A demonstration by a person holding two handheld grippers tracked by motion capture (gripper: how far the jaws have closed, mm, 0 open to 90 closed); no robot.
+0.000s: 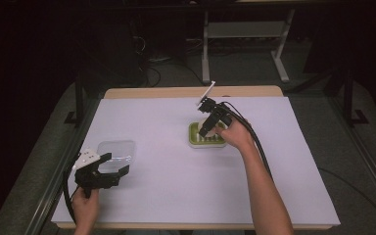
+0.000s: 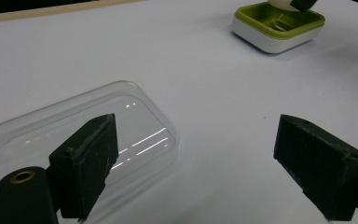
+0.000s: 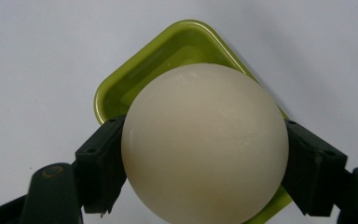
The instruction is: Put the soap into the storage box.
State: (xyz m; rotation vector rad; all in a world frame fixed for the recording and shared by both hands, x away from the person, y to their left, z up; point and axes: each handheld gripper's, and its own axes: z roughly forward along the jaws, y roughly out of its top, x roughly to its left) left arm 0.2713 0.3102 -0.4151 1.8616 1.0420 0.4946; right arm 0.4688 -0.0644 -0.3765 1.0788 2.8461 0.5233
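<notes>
Our left gripper (image 1: 113,164) sits low at the near left with its jaws spread wide, gripping nothing. Our right arm reaches forward to mid-table, and its right gripper (image 1: 206,128) points down with both jaws pressed against a ball (image 3: 205,142).

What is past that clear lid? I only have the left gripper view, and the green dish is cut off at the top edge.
Observer: The right tongs are shut on a cream ball, over the green dish.
Operator: Is the ball still in the dish?
Observer: I cannot tell whether it touches; the right gripper view shows it held above the dish's middle.
Operator: And where does my left gripper sit?
Observer: The left tongs are open at the near edge of the clear lid, at the table's left side.
</notes>
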